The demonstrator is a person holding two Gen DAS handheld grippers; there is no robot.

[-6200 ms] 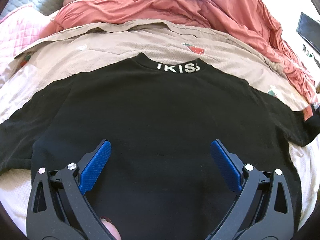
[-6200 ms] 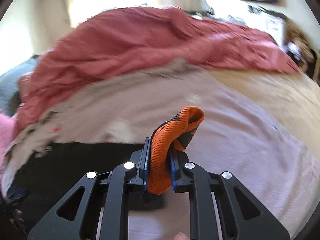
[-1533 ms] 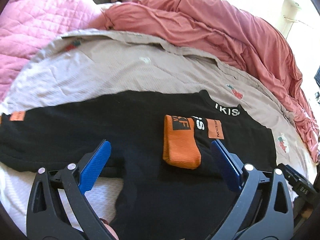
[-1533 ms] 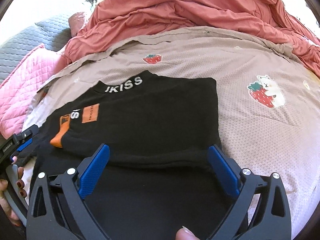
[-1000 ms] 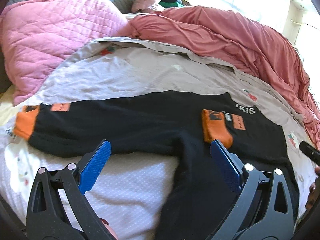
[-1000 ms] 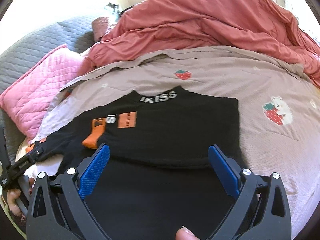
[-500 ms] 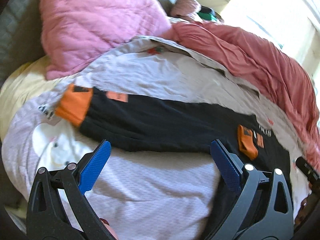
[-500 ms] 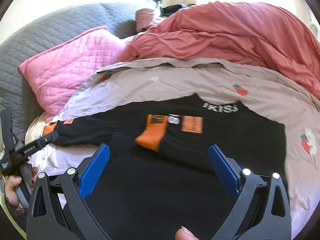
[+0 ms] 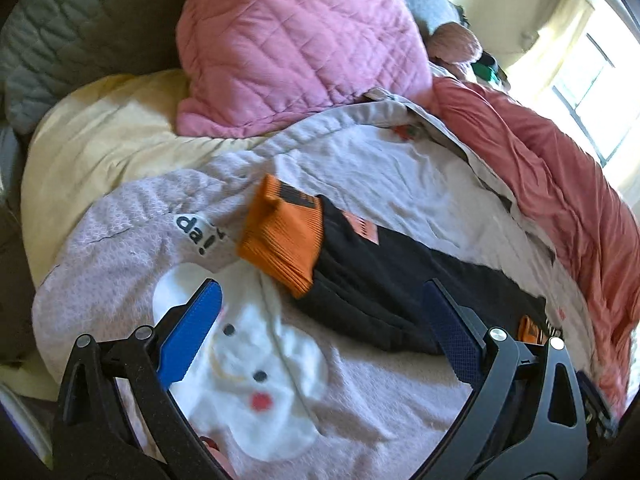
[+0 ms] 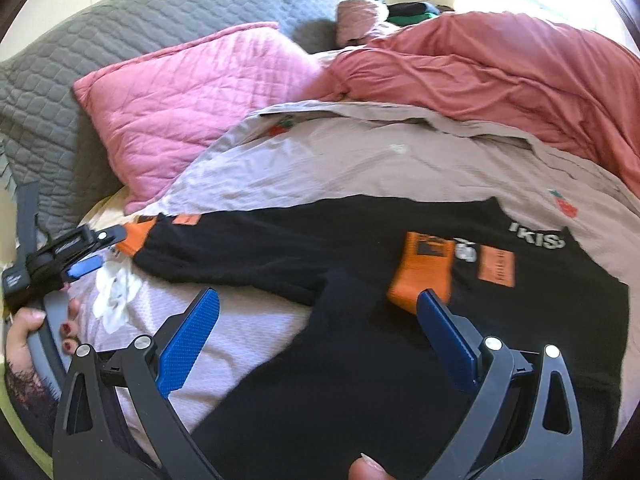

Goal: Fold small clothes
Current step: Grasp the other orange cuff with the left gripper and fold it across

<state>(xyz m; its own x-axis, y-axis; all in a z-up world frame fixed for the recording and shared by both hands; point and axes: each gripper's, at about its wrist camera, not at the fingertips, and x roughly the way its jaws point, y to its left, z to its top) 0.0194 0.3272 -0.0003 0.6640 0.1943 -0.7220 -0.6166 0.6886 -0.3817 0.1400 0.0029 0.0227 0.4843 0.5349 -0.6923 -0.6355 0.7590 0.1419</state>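
Only right view shows folded cuff (image 10: 424,272)

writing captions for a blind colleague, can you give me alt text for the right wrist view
The open right gripper hovers over a black top spread on a bed, one orange-cuffed sleeve folded across its chest and the other stretched out left. At the far left the left gripper, also open, is near that sleeve's orange cuff. A pink pillow and red blanket lie behind.

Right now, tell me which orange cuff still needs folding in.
The cuff at the end of the outstretched sleeve, beside the left hand-held gripper. The other cuff already lies folded onto the shirt's body near the collar.
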